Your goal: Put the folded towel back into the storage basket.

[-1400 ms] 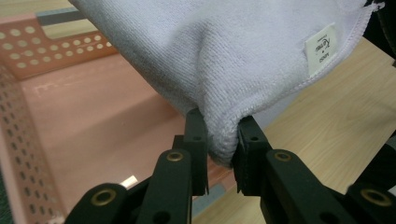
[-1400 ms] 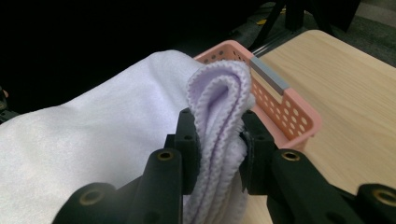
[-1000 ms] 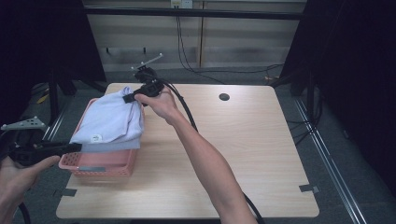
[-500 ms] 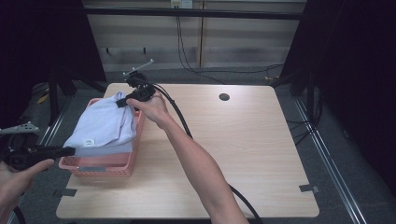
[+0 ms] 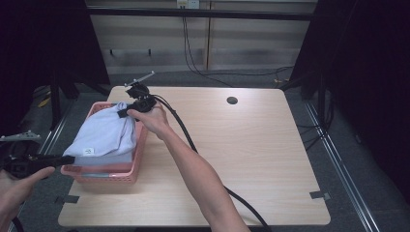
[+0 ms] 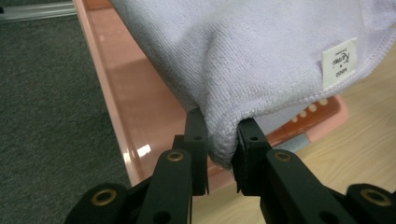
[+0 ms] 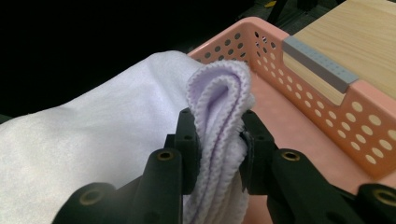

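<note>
A folded pale lilac towel (image 5: 104, 135) with a small white label (image 6: 340, 63) hangs stretched over a pink perforated basket (image 5: 104, 175) at the table's left. My left gripper (image 5: 65, 159) is shut on the towel's near corner (image 6: 223, 140) at the basket's front left. My right gripper (image 5: 124, 112) is shut on the towel's far folded corner (image 7: 219, 107) above the basket's back rim. The basket's floor (image 6: 140, 98) is visible below the cloth.
The basket stands on a light wooden table (image 5: 241, 145) with a round cable hole (image 5: 232, 100). A black cable (image 5: 183, 135) trails from the right gripper across the table. Dark floor lies left of the basket, and dark curtains flank the table.
Both grippers have sunk with the towel, bringing it lower into the basket. The right hand has moved left toward the basket's back rim.
</note>
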A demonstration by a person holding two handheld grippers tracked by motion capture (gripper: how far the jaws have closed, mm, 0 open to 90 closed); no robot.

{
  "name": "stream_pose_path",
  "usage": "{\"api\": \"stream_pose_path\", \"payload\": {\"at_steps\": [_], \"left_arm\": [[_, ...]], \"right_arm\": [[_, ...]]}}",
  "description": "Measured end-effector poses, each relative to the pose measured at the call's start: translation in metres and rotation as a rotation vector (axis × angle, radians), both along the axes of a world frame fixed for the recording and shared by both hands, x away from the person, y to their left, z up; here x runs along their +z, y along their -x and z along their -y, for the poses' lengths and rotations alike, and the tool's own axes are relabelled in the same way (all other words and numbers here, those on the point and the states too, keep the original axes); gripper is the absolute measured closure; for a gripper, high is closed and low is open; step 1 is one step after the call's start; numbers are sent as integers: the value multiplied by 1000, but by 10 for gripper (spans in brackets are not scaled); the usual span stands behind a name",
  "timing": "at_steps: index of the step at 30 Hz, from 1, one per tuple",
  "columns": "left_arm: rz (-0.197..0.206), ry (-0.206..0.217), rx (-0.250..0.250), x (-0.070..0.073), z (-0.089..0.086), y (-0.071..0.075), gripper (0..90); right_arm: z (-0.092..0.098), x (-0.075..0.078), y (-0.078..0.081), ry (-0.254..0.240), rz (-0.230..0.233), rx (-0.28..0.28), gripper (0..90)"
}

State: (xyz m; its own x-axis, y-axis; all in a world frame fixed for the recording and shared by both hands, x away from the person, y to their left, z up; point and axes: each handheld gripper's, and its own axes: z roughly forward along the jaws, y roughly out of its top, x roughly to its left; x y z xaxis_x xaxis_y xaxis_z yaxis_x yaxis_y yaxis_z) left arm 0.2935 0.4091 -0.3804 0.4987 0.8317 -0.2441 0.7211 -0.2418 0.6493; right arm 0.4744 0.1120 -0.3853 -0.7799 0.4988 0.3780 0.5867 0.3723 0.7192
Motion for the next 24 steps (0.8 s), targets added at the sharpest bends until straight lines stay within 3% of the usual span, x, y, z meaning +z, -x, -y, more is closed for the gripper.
{"api": "stream_pose_path", "payload": {"at_steps": [10,13,19,24], "left_arm": [[-40,-30,15,-17,4,-12,779],[-55,-50,33,-22,4,-15,778],[-87,-34,48,-32,1,-20,776],[-103,-63,43,-37,3,-22,770]], "right_arm": [[2,-28,-4,10,-41,-40,721],[1,-33,-4,12,-44,-51,719],[-2,-42,-4,25,-52,-62,710],[-5,-50,-3,35,-43,-61,692]]}}
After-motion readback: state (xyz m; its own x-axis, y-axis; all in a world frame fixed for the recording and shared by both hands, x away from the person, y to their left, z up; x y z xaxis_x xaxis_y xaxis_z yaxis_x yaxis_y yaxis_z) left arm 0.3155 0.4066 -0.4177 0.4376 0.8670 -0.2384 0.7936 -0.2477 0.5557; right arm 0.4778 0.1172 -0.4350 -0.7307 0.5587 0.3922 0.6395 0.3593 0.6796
